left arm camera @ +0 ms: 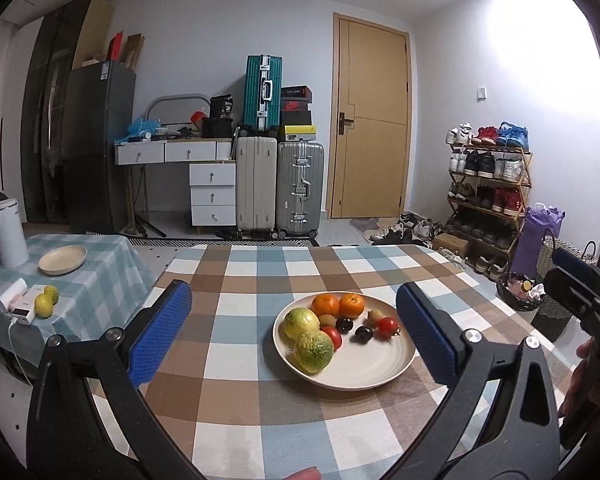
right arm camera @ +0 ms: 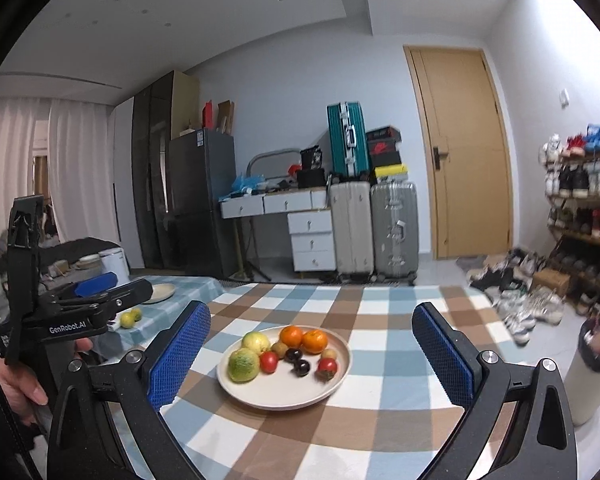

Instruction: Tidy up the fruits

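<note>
On the checked table sits your plate, loaded and untouched. Left gripper and right gripper both hang short of it, jaws spread wide, nothing between them. Two guavas crowd the plate's 9 o'clock side, two oranges at 12, and tomatoes, dark plums and small kiwis roll loose in the middle. Over at your 10 o'clock the side table holds an empty dish and two limes. Guavas look heavy and firm, so pinch across the widest part. Tomatoes and plums look soft, slick and round: squeeze lightly at the equator, or they'll likely squirt out.
</note>
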{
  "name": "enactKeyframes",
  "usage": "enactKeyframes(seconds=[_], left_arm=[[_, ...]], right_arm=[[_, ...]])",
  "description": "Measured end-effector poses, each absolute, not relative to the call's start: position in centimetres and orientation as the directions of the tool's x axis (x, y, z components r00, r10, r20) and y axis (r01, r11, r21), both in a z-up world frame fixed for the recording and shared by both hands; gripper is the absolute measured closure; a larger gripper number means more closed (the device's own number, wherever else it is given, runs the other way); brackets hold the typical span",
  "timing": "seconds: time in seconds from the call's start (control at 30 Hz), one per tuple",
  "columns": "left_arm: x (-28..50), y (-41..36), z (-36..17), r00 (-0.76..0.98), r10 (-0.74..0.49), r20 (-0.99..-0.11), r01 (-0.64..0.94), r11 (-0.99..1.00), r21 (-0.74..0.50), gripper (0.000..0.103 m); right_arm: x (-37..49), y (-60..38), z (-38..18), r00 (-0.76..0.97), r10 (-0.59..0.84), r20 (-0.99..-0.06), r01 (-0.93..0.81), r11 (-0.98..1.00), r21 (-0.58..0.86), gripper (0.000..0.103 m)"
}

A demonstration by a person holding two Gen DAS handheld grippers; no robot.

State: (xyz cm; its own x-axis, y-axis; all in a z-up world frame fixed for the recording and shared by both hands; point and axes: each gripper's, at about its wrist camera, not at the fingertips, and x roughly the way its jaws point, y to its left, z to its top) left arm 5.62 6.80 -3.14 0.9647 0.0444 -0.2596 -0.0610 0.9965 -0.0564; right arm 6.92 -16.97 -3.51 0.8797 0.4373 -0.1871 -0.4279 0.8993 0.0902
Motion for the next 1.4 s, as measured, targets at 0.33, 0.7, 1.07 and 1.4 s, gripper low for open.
enactKeyframes(seconds=[0.33,0.7,1.07,1.4], left_arm=[[6.2,7.5,-6.1,0.962,0.097,-0.257,-0.118,0.991,-0.070,0.001],[8.2,6.3,-9.6,0.956,0.083,-0.282,-0.093,0.995,-0.023,0.001],[9.4,6.1,-11.4,0.948,0.078,-0.308,-0.086,0.996,-0.014,0.001],[8.8,6.3,-11.0,0.948,0.095,-0.305,-0.105,0.994,-0.014,0.001]], right_arm=[[6.8,-16.3,-5.8,0.876,0.425,-0.229,-0.424,0.904,0.059,0.000],[7.6,-16.2,-8.3,0.870,0.421,-0.257,-0.421,0.905,0.059,0.000],[8.4,-15.9,-9.5,0.861,0.404,-0.309,-0.410,0.911,0.049,0.000],[8.8,-15.0,-9.8,0.850,0.403,-0.339,-0.424,0.906,0.015,0.000]])
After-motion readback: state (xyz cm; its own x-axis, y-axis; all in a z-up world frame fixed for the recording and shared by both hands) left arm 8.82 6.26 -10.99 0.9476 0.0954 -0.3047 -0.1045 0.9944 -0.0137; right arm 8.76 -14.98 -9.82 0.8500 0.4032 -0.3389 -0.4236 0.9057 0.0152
